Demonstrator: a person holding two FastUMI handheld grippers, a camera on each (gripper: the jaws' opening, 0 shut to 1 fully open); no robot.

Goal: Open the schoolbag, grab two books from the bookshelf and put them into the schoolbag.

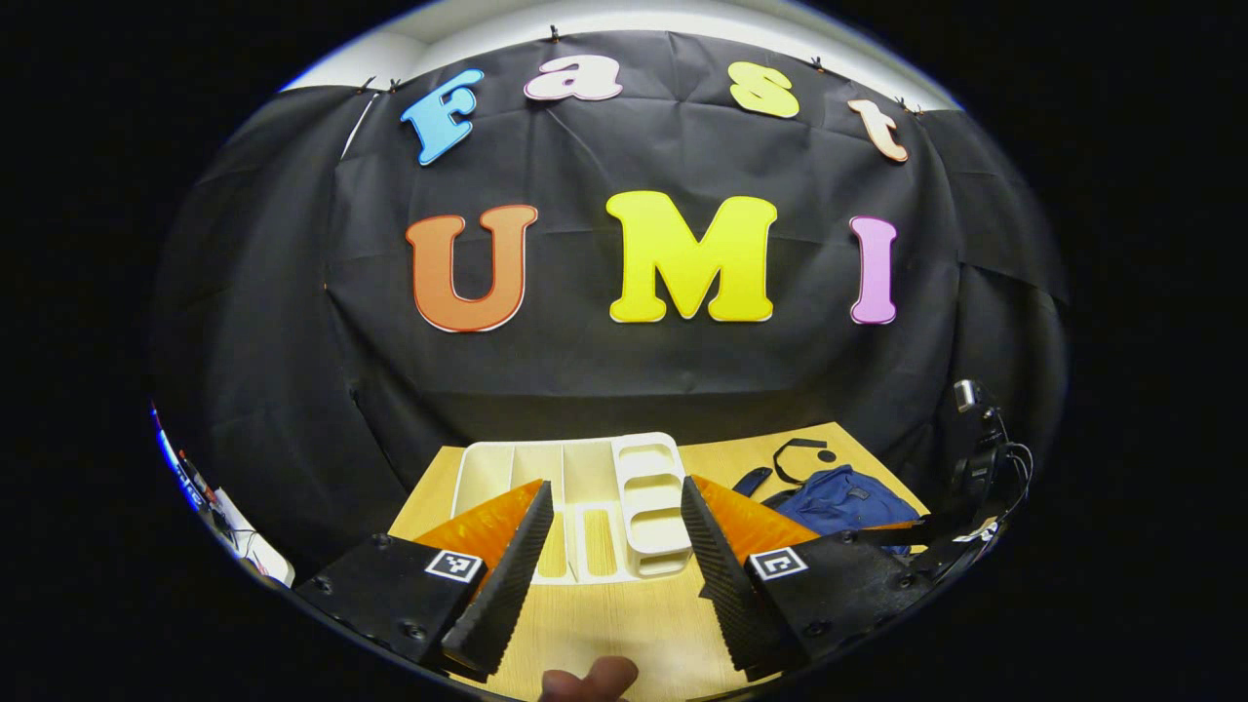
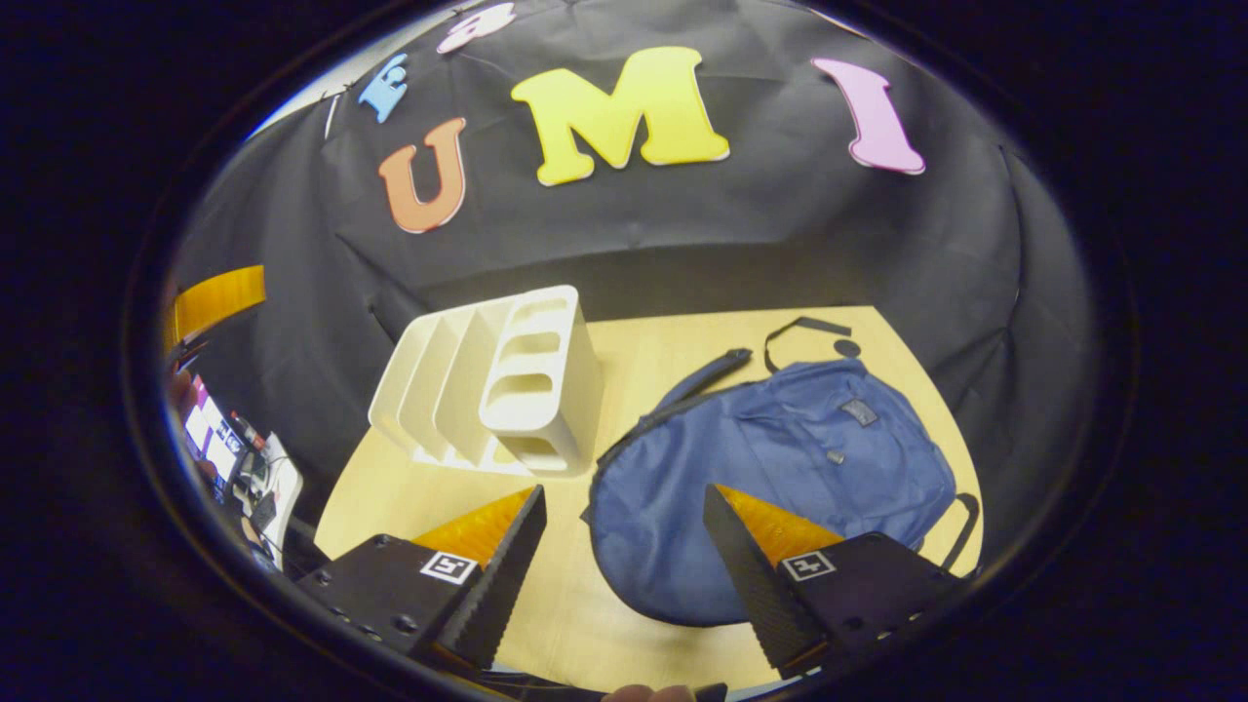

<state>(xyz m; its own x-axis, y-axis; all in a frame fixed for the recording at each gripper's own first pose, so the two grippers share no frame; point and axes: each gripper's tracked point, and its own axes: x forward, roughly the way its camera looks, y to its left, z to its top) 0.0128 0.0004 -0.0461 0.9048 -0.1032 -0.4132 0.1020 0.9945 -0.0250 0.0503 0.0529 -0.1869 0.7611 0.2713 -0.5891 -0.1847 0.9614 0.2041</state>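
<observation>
Wooden table (image 2: 643,341) in the booth; both grippers held above its near edge, neither touching anything

Left gripper (image 1: 616,546): jaws spread wide, nothing between them. It faces the white bookshelf (image 1: 585,487), a divided rack at the back of the table. No books can be made out in its slots from either view; contents hard to tell

Right gripper (image 2: 624,556): jaws likewise apart and empty, hovering over the near edge of the schoolbag (image 2: 780,468). In the left gripper view the right gripper's body shows at the far right edge, beside the bag

Schoolbag: blue, lying flat on the table just right of the bookshelf, straps (image 2: 809,331) trailing toward the wall. It looks closed; a dark zip line runs along its left edge, and the zip pull is too small to pick out

Judgement: the task stands at its first step, opening the bag; nothing packed yet

Next move likely calls for the right gripper to drop to the zip line and find the pull, with the left pinning the fabric so the bag does not slide
</observation>
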